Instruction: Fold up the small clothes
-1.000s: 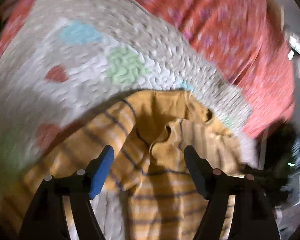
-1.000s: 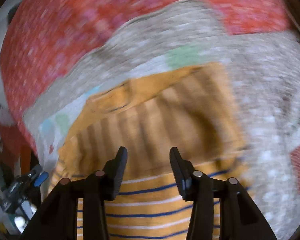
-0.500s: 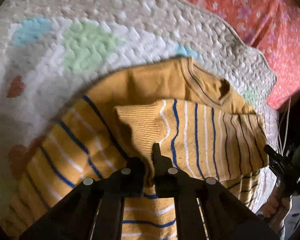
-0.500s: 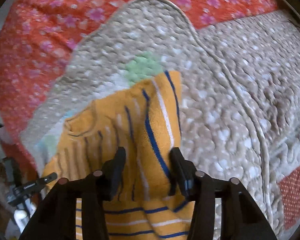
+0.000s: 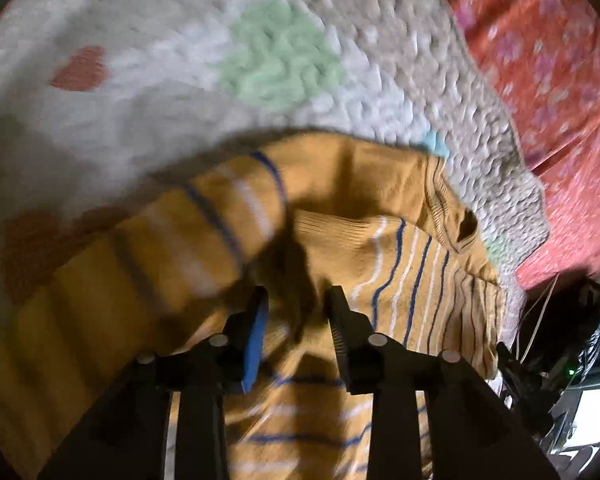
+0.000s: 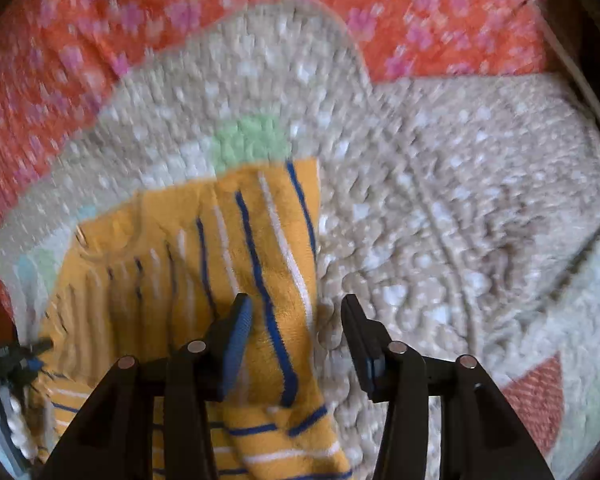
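Note:
A small mustard-yellow knit sweater (image 5: 380,248) with blue and white stripes lies on a beige textured blanket (image 5: 180,92). Both sleeves are folded in over its body. My left gripper (image 5: 298,300) is open just above the sweater's middle, with nothing between its fingers. In the right wrist view the sweater (image 6: 204,264) lies with a folded sleeve along its right edge. My right gripper (image 6: 298,312) is open over that sleeve edge and holds nothing.
The beige blanket (image 6: 440,208) has pastel green, blue and red patches. It lies on a red bedsheet (image 6: 100,32) with pink flowers, which also shows in the left wrist view (image 5: 560,80). The other gripper shows at the lower left of the right wrist view (image 6: 8,364).
My left gripper was shut on the sweater's fabric half a second ago and has now opened. My right gripper has opened wider and let go of the sleeve.

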The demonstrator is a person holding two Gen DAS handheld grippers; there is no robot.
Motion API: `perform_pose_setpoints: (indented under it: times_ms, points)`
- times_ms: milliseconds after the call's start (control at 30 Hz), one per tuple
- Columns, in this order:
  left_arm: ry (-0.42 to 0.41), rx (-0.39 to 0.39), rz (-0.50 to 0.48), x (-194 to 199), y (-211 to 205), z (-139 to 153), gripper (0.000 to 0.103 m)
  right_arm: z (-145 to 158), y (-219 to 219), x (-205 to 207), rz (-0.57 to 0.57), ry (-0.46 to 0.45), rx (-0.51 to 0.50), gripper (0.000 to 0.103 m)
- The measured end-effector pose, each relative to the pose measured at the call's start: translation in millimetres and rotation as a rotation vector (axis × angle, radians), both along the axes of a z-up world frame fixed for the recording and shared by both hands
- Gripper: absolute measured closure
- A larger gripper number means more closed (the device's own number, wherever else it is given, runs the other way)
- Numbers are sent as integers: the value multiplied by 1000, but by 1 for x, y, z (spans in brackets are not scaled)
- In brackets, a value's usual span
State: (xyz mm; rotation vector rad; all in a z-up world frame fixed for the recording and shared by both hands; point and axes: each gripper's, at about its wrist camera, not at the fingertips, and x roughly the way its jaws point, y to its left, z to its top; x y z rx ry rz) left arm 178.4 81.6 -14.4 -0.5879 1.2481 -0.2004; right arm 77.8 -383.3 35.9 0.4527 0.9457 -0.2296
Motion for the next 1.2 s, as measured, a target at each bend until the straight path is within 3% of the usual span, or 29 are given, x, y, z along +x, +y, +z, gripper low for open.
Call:
perform_pose_setpoints:
  times_ms: [167,233,267,300,433,500,567,633,733,867,933,1000,1100,1167,1200]
  points:
    - [-57,18,60,-54,59,26,70,28,44,-16,87,-36,7,51]
    - [-78,48,105,-74,77,35,64,33,81,-17,171,-37,29,50]
    - [-100,73,147,-90,94,43,56,34,102,-18,221,-36,36,50]
    - [-133,101,199,-108,112,49,51,35,127,-17,280,-36,44,50]
    - [-212,266,396,-151,169,57,47,35,248,-20,556,-25,42,49]
    - [-223,369,509,-169,202,52,47,32,309,-27,697,-24,30,48]
    - [-179,403,597,-181,235,39,47,27,367,-36,827,-15,44,46]
    - [-116,355,660,-187,262,27,47,16,416,-43,913,16,66,45]
    - [-93,307,715,-195,287,19,47,2,459,-59,949,25,73,44]
    - [-116,281,754,-203,303,22,47,-3,510,-101,1132,-36,-60,45]
    - [-113,253,769,-204,307,20,47,-11,527,-122,1193,-43,-181,45]
    - [-107,224,772,-206,310,19,47,-18,528,-129,1145,-58,-263,45]
    - [-109,221,751,-204,305,19,47,-28,515,-118,1055,-25,-242,44]
    - [-118,230,730,-200,298,21,47,-37,510,-111,1051,45,-200,45]
    - [-122,233,723,-199,295,22,47,-35,508,-109,1051,51,-179,60]
